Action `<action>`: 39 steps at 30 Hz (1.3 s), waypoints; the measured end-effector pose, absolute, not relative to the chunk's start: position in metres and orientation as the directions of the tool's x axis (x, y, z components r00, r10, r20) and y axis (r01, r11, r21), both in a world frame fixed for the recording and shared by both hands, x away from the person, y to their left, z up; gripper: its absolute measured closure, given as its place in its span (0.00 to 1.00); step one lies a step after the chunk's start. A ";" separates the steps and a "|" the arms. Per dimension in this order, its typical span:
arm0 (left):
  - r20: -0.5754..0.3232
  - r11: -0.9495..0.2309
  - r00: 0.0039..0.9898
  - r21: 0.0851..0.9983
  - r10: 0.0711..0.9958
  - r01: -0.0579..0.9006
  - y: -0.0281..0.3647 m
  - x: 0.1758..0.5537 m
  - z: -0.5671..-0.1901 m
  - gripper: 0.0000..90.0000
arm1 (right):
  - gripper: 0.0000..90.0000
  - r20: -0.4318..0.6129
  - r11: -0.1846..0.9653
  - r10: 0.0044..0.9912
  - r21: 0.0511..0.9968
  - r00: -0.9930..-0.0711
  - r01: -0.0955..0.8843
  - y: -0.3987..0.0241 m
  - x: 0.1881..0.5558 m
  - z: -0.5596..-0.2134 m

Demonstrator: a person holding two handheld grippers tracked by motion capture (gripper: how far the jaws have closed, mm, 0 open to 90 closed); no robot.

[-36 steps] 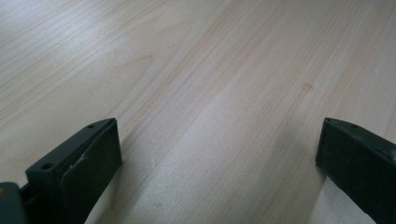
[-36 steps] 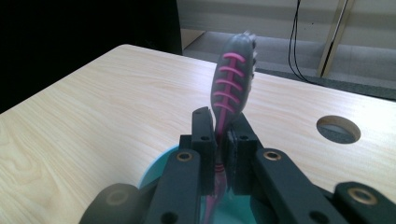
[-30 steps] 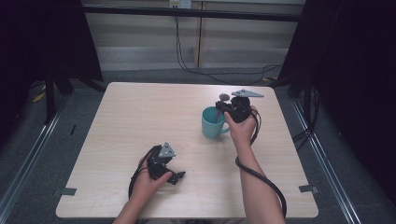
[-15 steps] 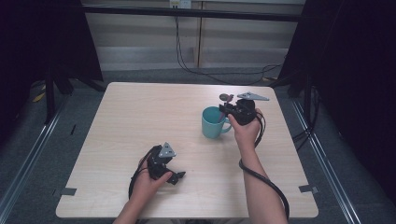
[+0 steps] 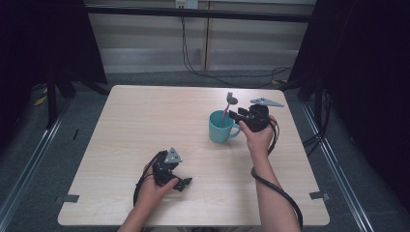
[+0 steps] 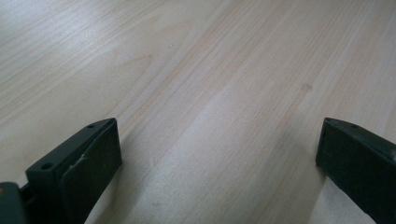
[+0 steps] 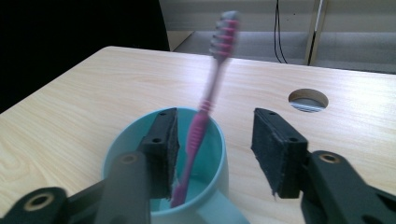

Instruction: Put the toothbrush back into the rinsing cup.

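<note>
The pale wooden table [image 5: 145,121] is taken as the landmark, and the scene is read from its near edge to its far side.

Close to the near edge, left of the middle, the left gripper [image 5: 181,182] is rested low on the wood in the person's left hand [image 5: 153,186]. In the left gripper view its two black jaws are spread wide with nothing but bare grain between them; it appears to be parked there so that it stays out of the way of the work farther back.

Farther across the table, right of the middle, a round teal plastic cup with a side handle [image 5: 221,129] is stood upright. A pink plastic toothbrush with a grey bristle head [image 5: 226,107] is leaned inside it, handle end down on the cup's floor and head up and tilted past the rim. That resting pose is judged to be the point of the work: the cup serves as a holder, so the brush is kept upright by the rim.

Just beside the cup, on its handle side, the right gripper [image 5: 235,114] is held level in the right hand [image 5: 257,136]. Its jaws have just been opening and now stand parted on either side of the brush handle [image 7: 198,135]. One pad [image 7: 170,154] lies close to it; the blur leaves contact uncertain, but no squeeze is seen, so the brush seems released.

Beyond the cup, a round cable hole [image 7: 308,100] is cut into the tabletop near the far edge.
</note>
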State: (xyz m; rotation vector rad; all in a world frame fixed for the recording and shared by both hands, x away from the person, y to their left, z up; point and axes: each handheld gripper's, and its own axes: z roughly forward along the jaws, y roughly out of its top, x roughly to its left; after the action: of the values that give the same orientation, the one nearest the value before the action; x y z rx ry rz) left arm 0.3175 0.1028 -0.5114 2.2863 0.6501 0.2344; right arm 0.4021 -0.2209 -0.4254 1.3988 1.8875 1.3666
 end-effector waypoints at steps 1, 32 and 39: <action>-0.024 -0.601 0.855 0.701 0.518 0.384 0.103 0.318 -0.511 0.00 | 0.55 0.206 0.013 0.890 0.880 -0.407 0.475 -0.222 0.400 -0.425; -0.024 -0.599 0.854 0.702 0.520 0.384 0.103 0.317 -0.511 0.00 | 0.32 0.130 0.125 0.878 0.867 -0.460 0.483 -0.223 0.362 -0.411; -0.025 -0.598 0.853 0.703 0.521 0.385 0.103 0.317 -0.512 0.00 | 0.31 0.130 0.138 0.870 0.862 -0.475 0.488 -0.222 0.357 -0.413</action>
State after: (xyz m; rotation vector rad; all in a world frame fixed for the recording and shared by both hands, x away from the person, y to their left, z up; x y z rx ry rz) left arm 0.3174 0.1027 -0.5115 2.2826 0.6537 0.2356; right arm 0.3565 -0.2217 -0.4133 1.3038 2.0190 1.2813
